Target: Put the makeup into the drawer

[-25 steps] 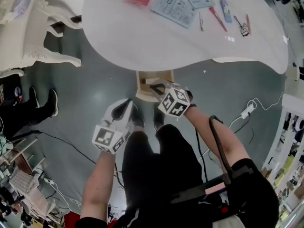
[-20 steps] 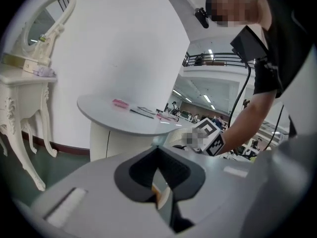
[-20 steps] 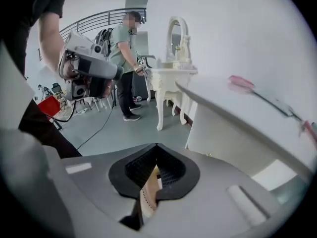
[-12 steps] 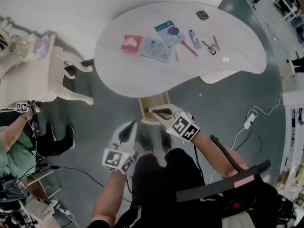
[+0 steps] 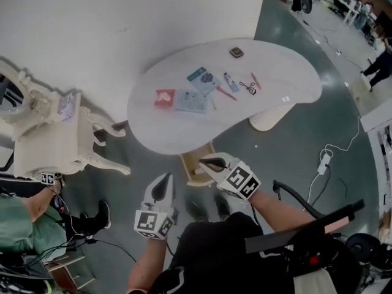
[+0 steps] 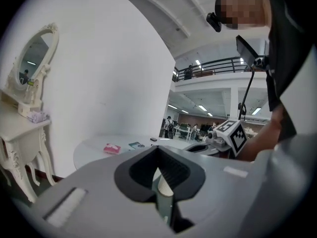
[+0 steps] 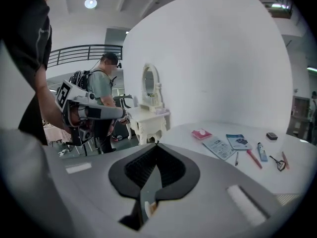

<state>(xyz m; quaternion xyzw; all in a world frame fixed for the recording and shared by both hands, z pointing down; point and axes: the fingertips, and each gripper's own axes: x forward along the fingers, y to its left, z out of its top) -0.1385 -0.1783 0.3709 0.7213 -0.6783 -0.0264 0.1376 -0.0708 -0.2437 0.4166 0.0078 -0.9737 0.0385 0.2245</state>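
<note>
Left gripper (image 5: 165, 180) and right gripper (image 5: 206, 162), both seemingly closed, face the table (image 5: 177, 130).

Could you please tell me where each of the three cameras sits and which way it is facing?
Head view: on the person's head, looking steeply down at the white table and the drawer; shows forearms, legs, left gripper and right gripper.
Left gripper view: on the left gripper, looking along its shut jaws over the table; shows the person's torso.
Right gripper view: on the right gripper, along its shut jaws, towards the dressing table; shows an arm.
Shared: each gripper view catches the other gripper; all show the pink packet.
</note>
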